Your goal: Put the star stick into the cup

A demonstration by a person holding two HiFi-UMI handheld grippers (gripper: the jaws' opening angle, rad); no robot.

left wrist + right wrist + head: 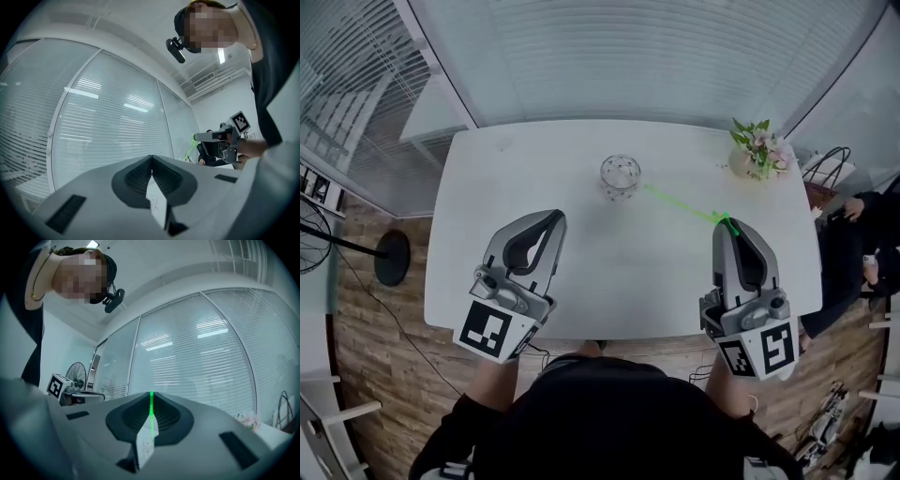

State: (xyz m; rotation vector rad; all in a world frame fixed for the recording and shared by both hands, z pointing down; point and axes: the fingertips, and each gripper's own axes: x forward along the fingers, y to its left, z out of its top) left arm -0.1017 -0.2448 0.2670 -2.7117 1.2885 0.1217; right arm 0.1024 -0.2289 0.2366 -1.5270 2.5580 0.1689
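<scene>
Two grippers hover over the white bench point(628, 281). The right gripper point(728, 223) has its fingers pinched almost shut on the star stick point(680, 202), a thin green rod held at one end. It slants toward the glass cup point(620, 175), and in the head view its free tip ends just right of the cup, not inside it. The left gripper point(555, 217) has its fingers closed together on nothing and sits nearer the front edge, well apart from the cup.

Risks, my read:
- The stick is long, thin and gripped at its very end, so the tip may wobble and hit the rim or miss the mouth.
- A sideways push on the glass could slide or tip the cup, since nothing steadies it.
- A weak pinch could let the stick swivel.
- The flower pot point(757, 150) at the back right is well apart, so low concern.
</scene>
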